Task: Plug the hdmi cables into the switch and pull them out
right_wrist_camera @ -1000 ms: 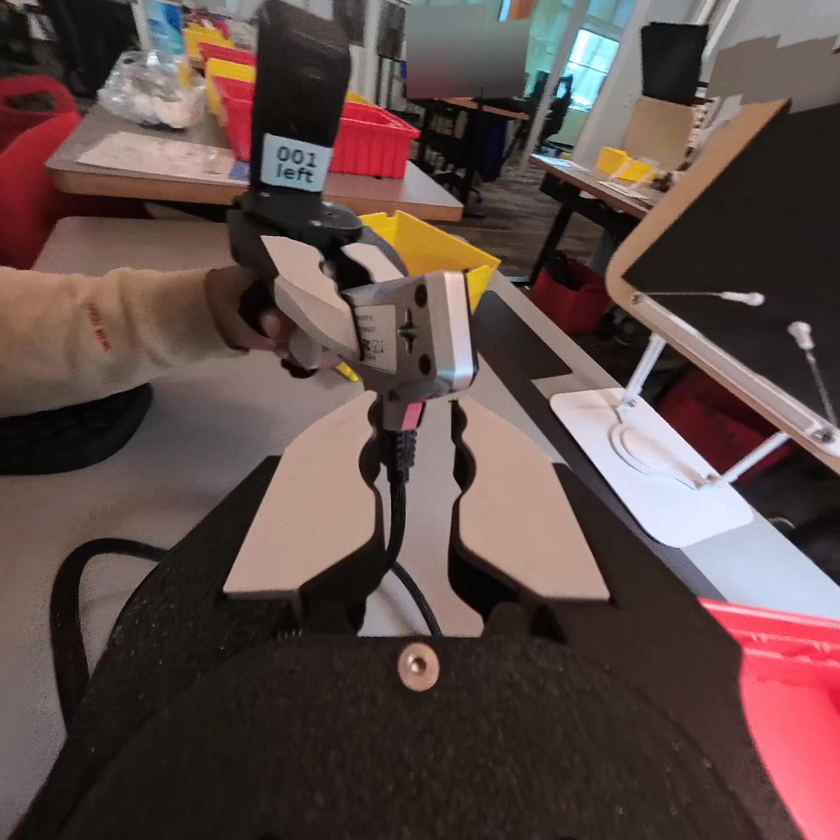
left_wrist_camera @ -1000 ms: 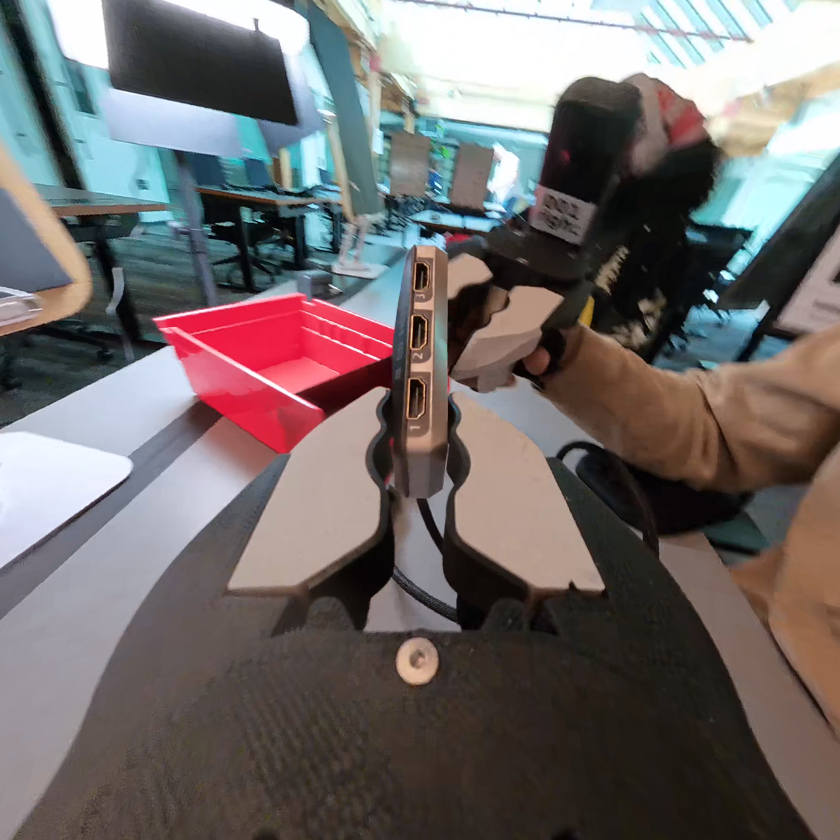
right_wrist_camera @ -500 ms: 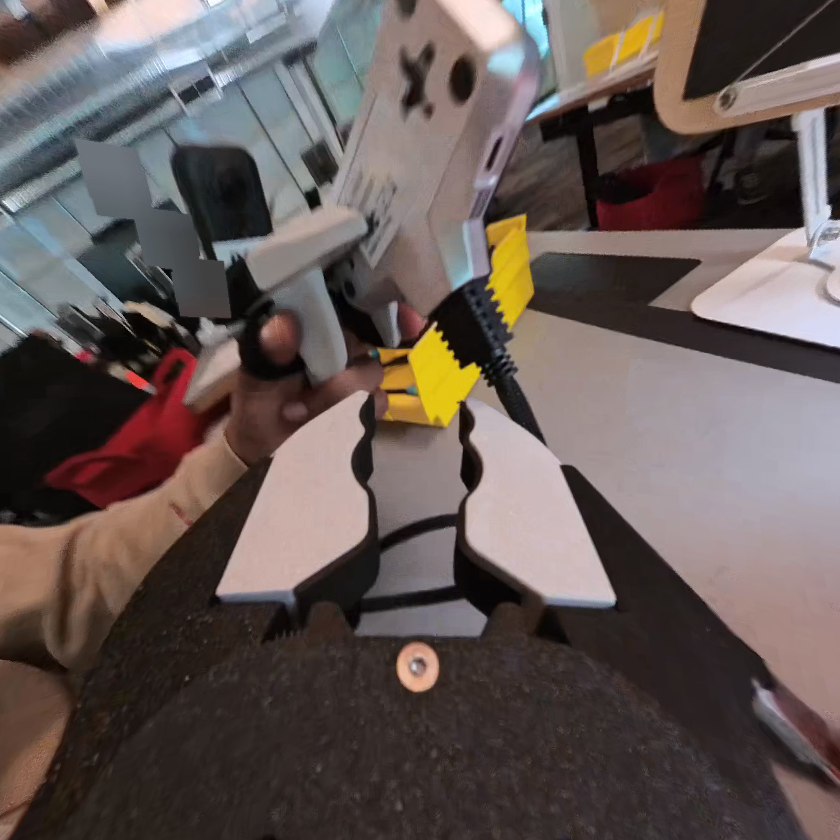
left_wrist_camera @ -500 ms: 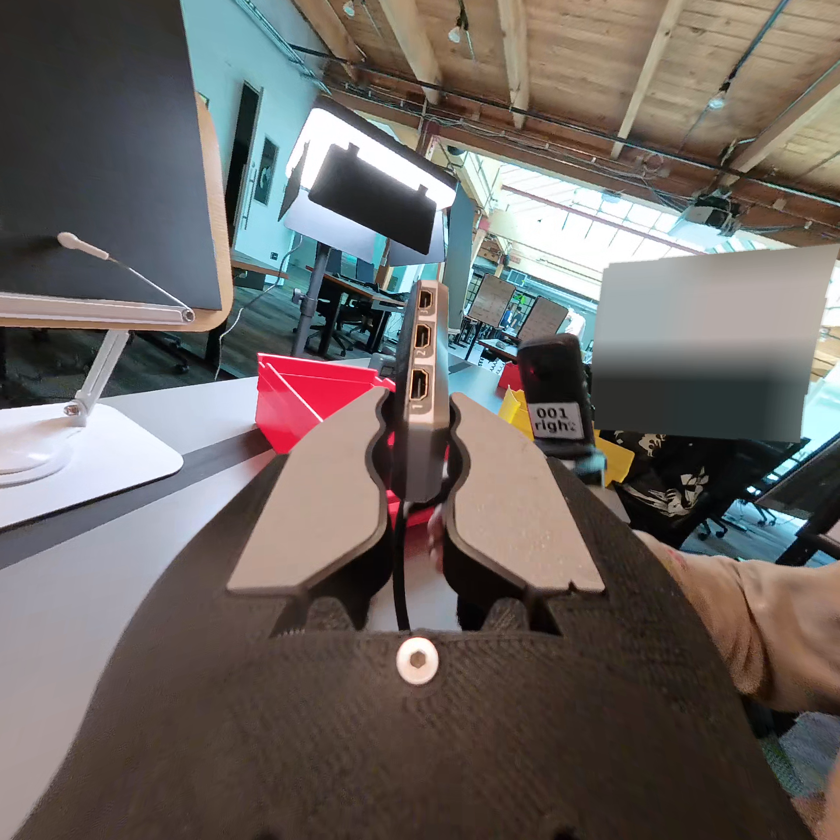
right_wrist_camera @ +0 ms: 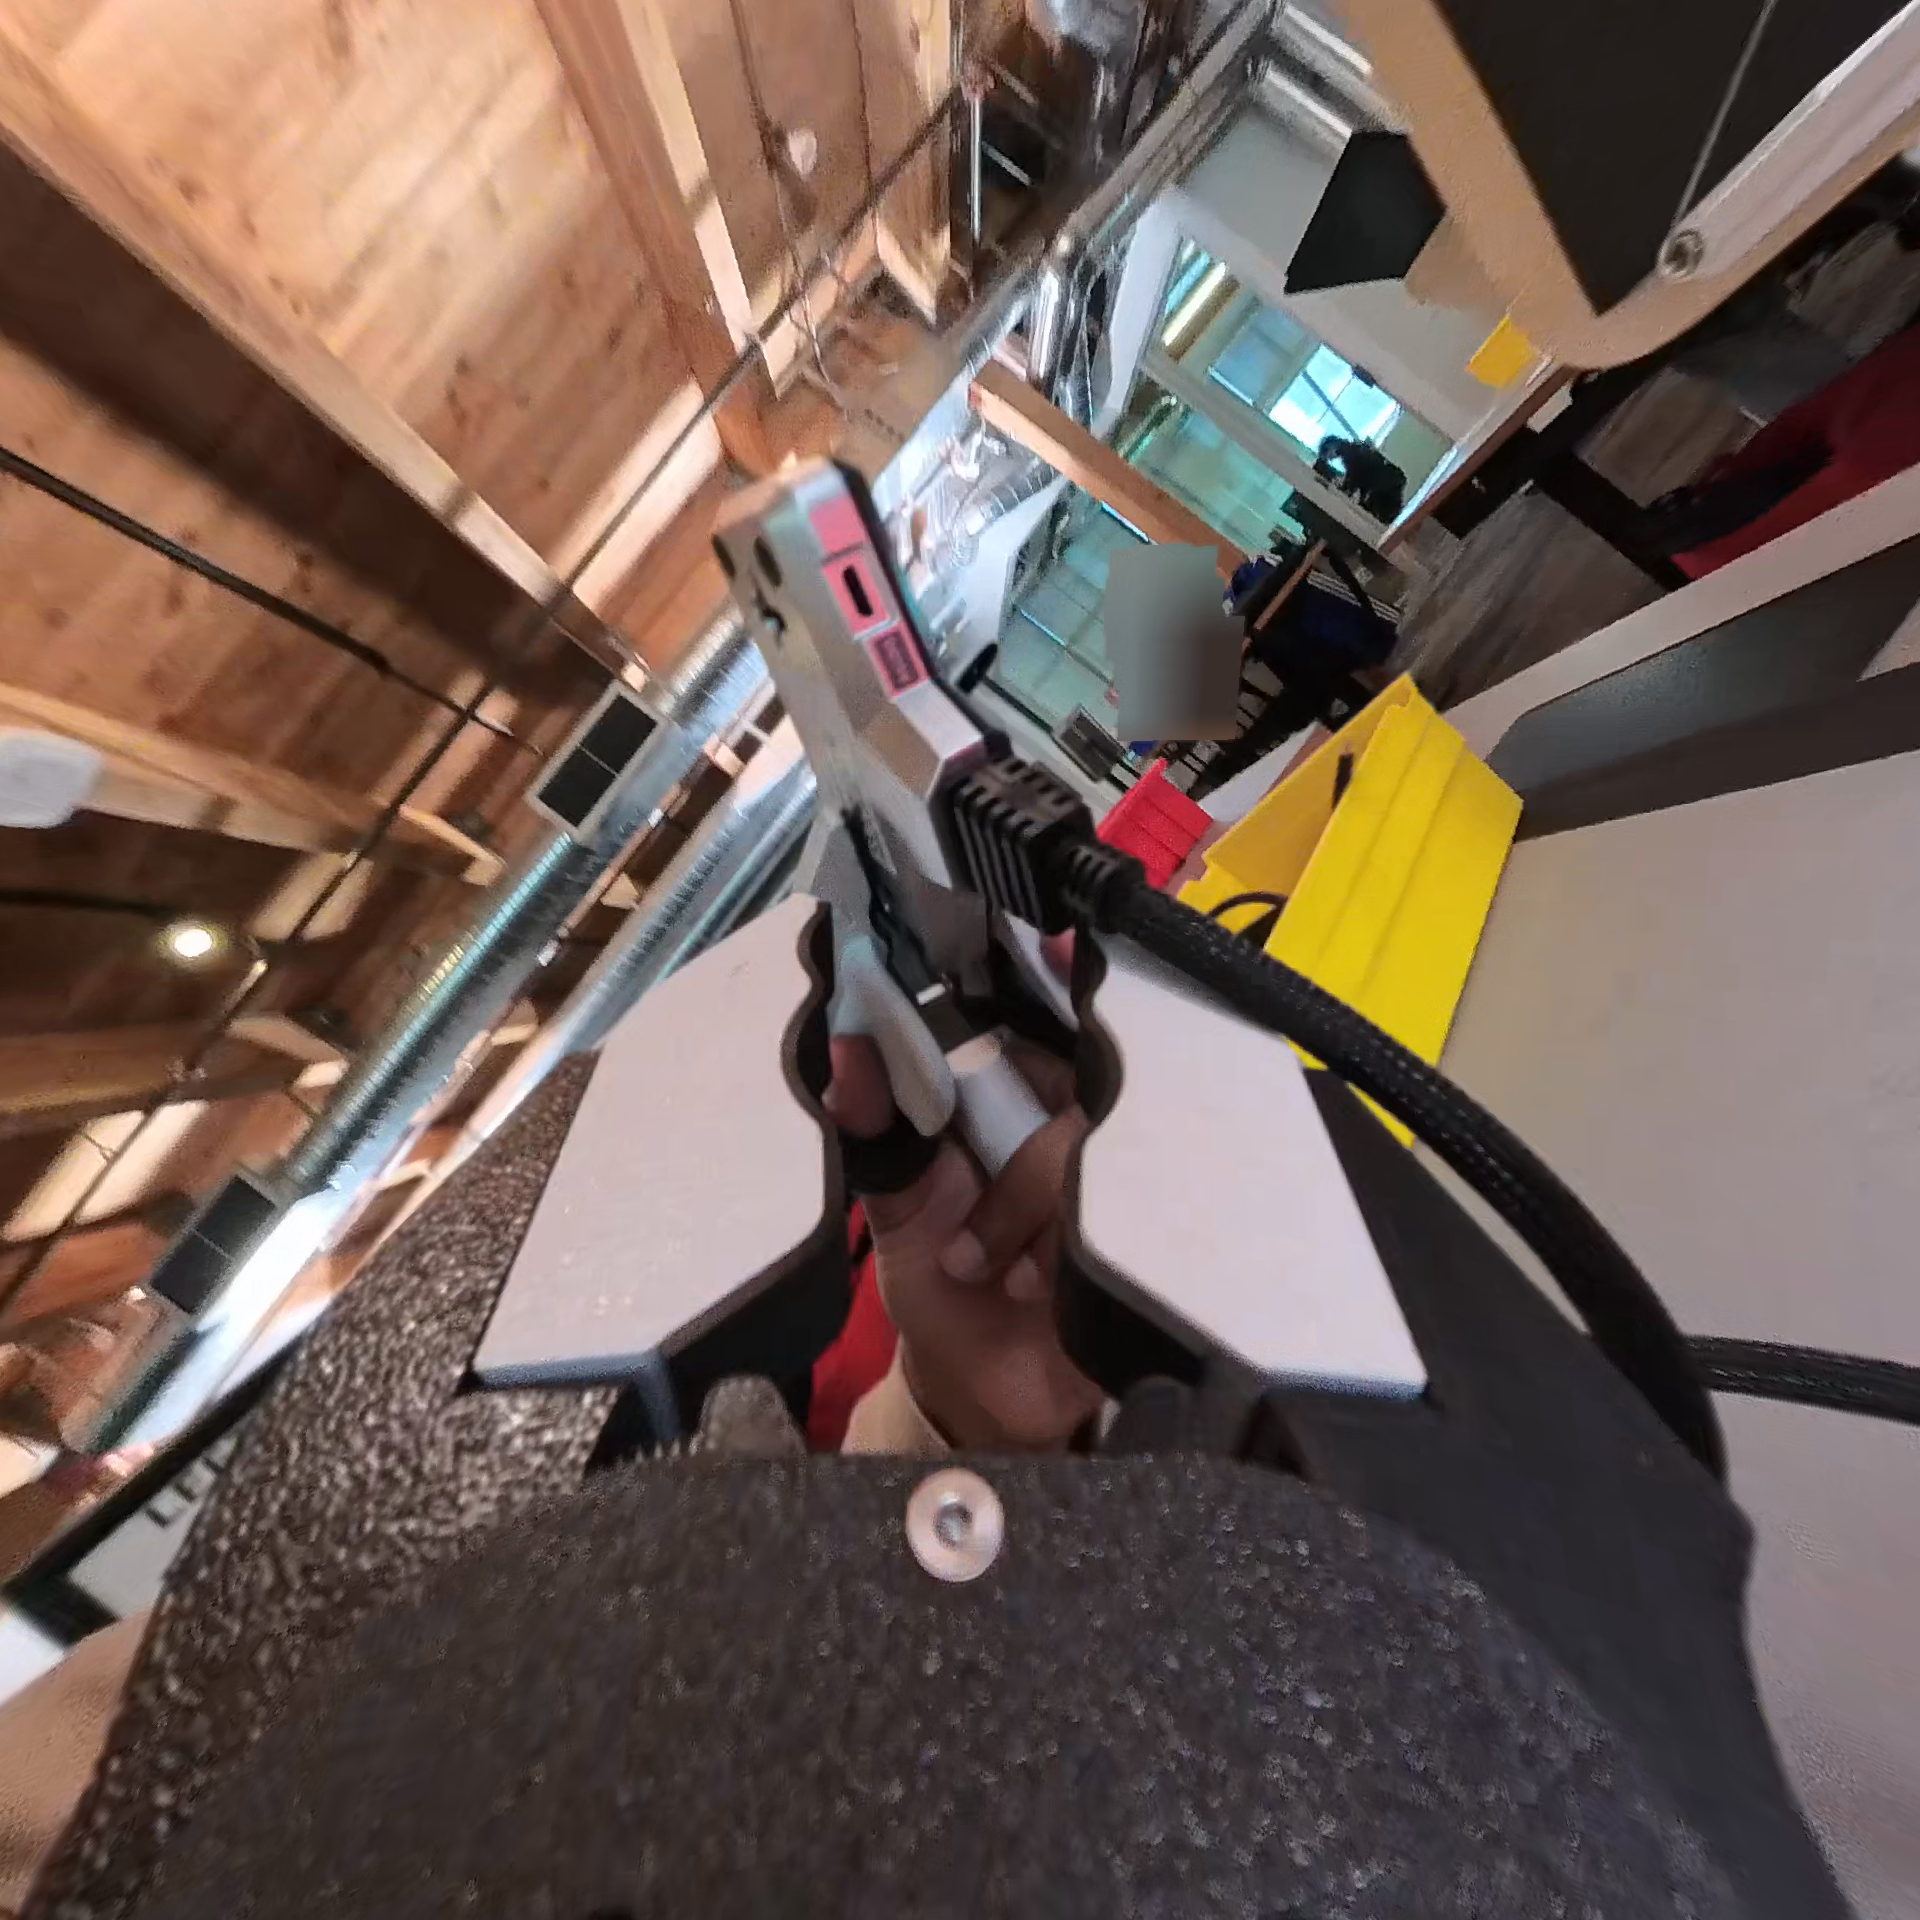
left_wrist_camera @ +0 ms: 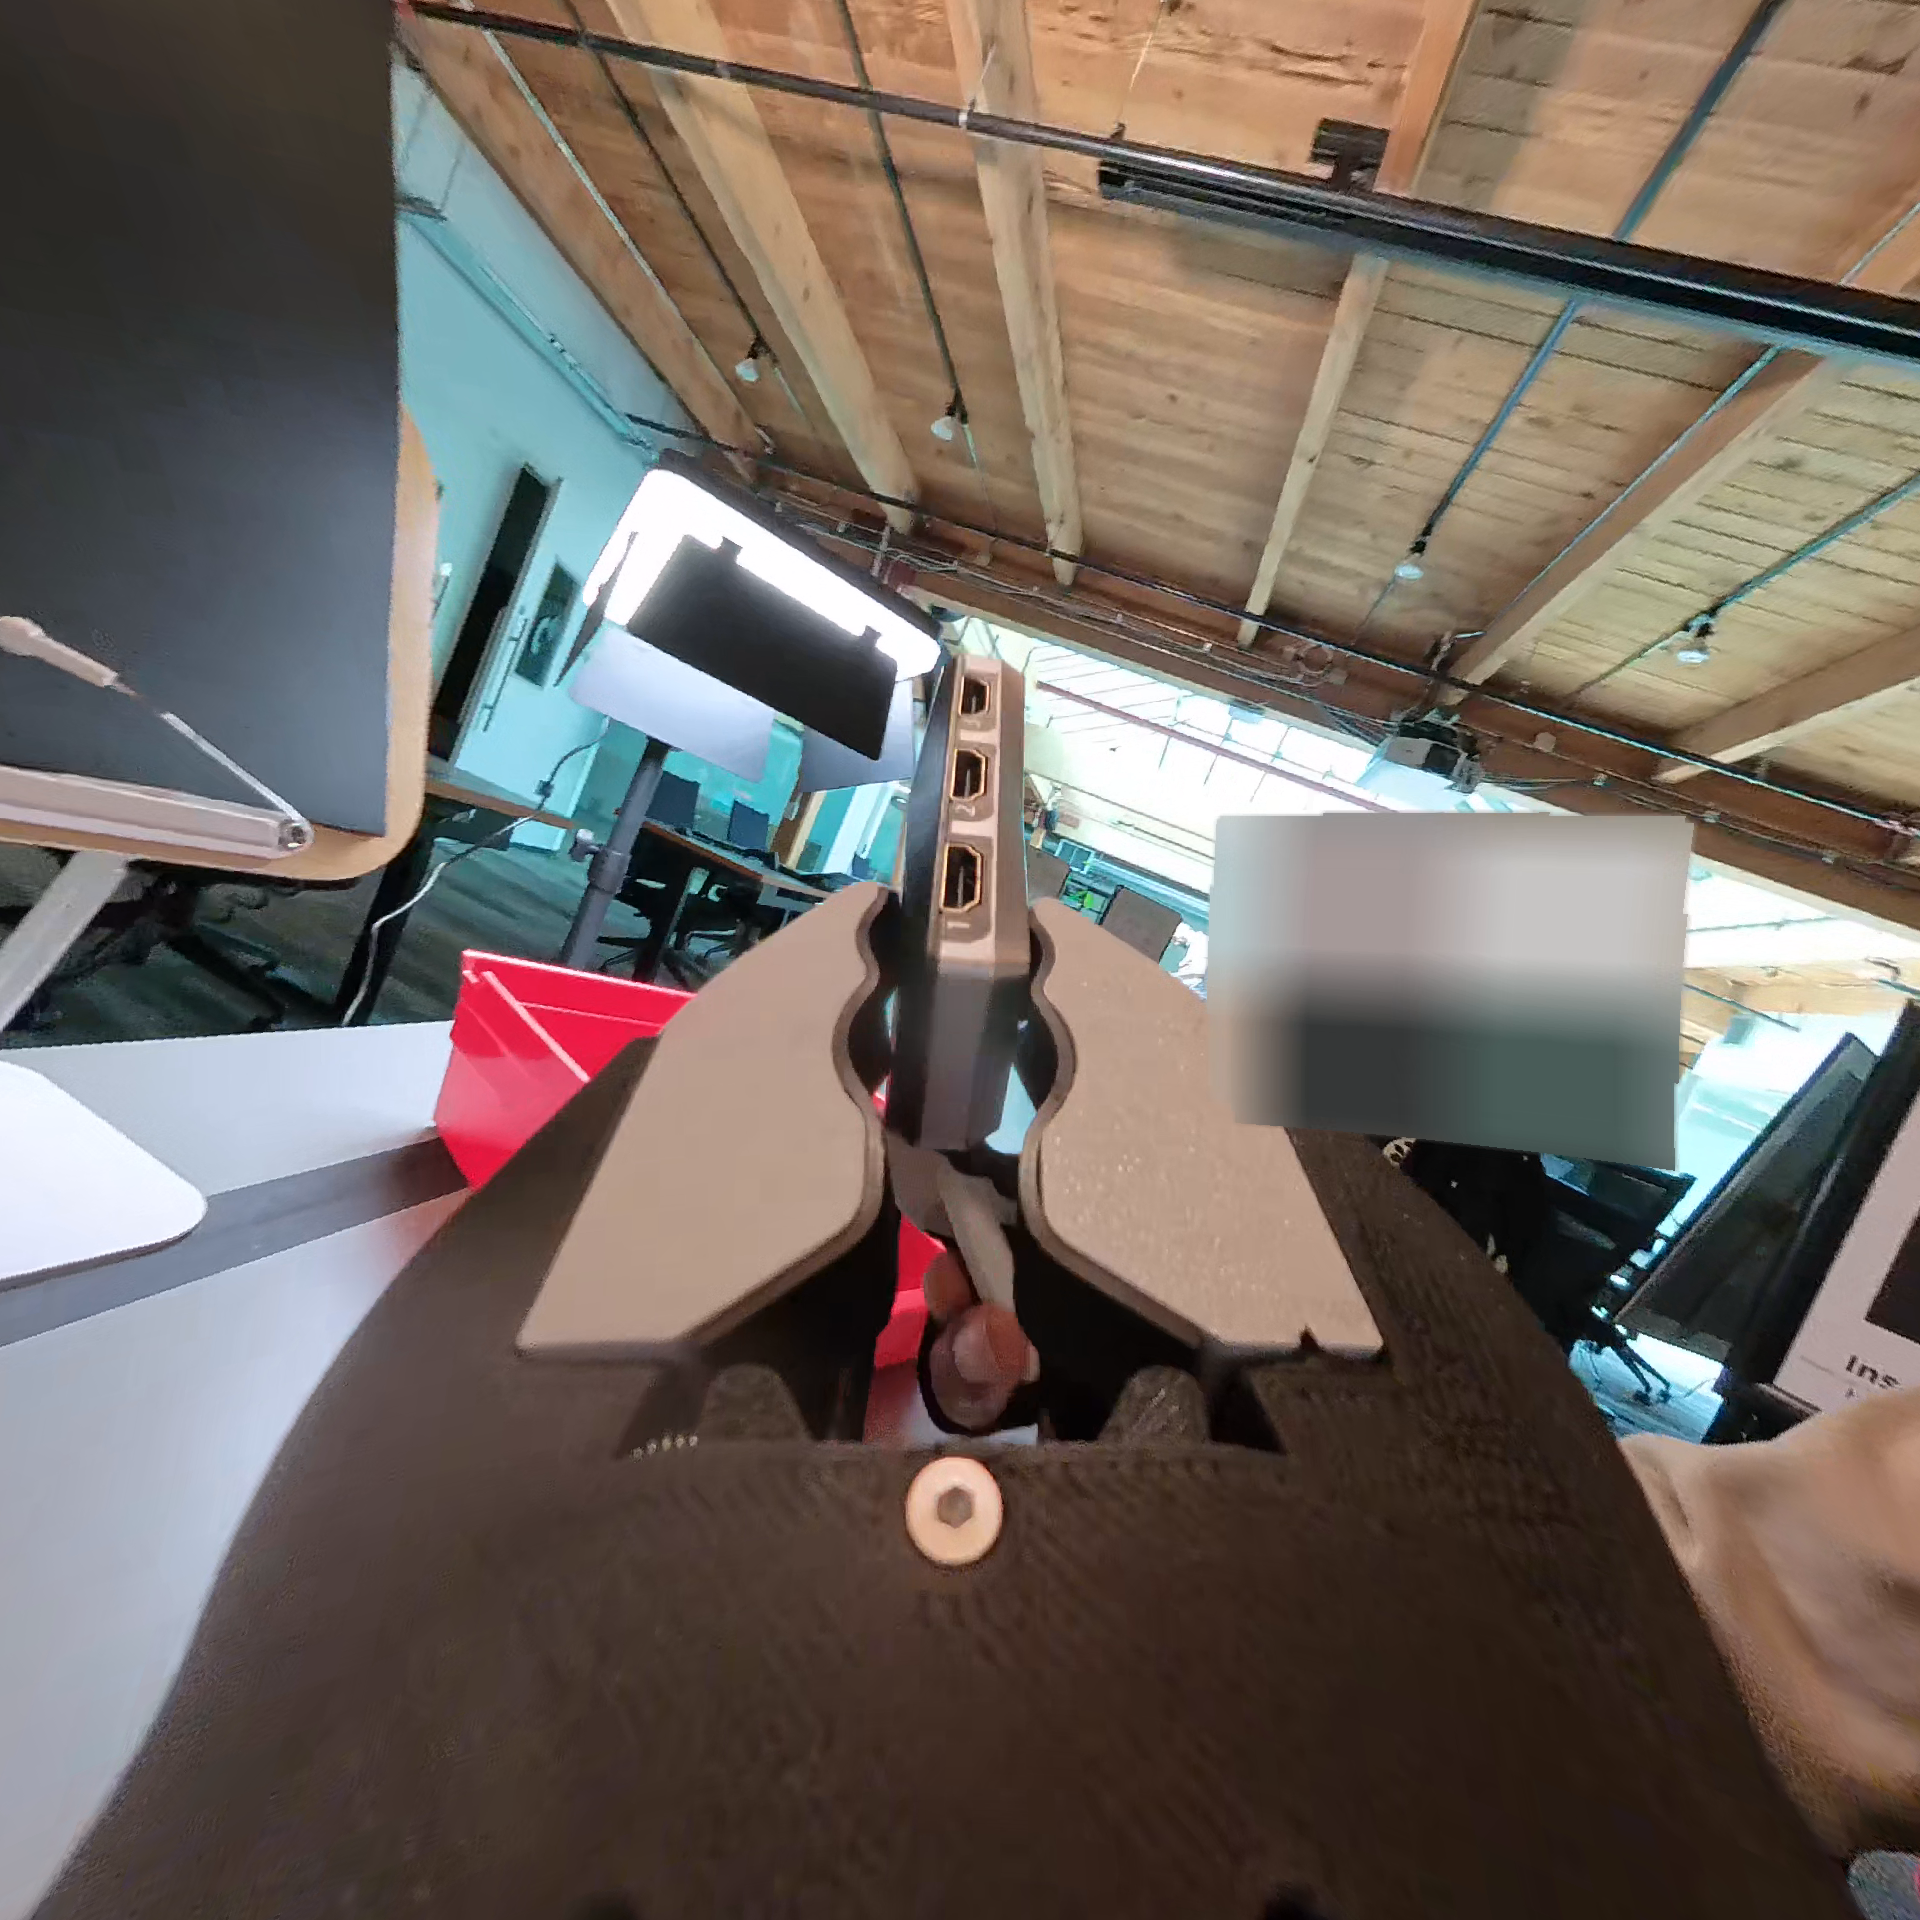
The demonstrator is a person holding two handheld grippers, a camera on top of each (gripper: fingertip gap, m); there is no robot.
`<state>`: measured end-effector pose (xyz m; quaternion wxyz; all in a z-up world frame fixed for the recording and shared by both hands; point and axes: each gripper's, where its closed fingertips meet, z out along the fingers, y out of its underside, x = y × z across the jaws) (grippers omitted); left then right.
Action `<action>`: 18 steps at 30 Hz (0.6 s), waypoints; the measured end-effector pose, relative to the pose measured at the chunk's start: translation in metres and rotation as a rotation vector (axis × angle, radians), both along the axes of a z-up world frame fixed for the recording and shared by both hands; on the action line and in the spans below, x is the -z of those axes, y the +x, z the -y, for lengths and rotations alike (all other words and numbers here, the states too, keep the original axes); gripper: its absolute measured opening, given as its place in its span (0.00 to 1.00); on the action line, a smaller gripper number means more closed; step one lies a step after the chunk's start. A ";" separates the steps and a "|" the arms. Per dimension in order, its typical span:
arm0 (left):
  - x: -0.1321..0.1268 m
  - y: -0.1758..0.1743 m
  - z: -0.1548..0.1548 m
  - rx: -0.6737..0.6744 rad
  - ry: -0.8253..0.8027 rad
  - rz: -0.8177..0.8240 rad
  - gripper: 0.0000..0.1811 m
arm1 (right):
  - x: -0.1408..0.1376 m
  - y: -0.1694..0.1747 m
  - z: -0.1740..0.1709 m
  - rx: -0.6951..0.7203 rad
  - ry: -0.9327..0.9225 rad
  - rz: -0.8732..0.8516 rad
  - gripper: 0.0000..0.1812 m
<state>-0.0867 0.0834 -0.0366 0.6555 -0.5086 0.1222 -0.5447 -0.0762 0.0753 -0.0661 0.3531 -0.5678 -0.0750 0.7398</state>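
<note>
My left gripper [left_wrist_camera: 954,997] is clamped on the lower end of the grey switch [left_wrist_camera: 961,935], which stands on end between my fingers [left_wrist_camera: 727,1132], its long axis running up and away from the tool toward the wooden ceiling, three ports in a column along the narrow edge facing me. Left of that tool and beyond it sit a red bin [left_wrist_camera: 540,1060] and the grey table [left_wrist_camera: 239,1091]. Through the gap under the switch, this view shows only a fingertip and a pale sliver of the other tool. My right gripper [right_wrist_camera: 954,997] stands partly open around nothing; between its fingers [right_wrist_camera: 665,1174] I look at my own left hand [right_wrist_camera: 966,1278] squeezing the left tool. This view alone shows the switch [right_wrist_camera: 862,675] tilted up-left, with a pink-marked port on its edge and a black braided hdmi cable [right_wrist_camera: 1288,1029] plugged into its lower end, curving off right past a yellow bin [right_wrist_camera: 1392,894].
</note>
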 end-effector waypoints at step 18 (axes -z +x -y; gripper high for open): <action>0.034 0.053 0.034 0.402 -0.071 -0.418 0.15 | -0.039 0.055 -0.001 -0.186 0.388 0.227 0.13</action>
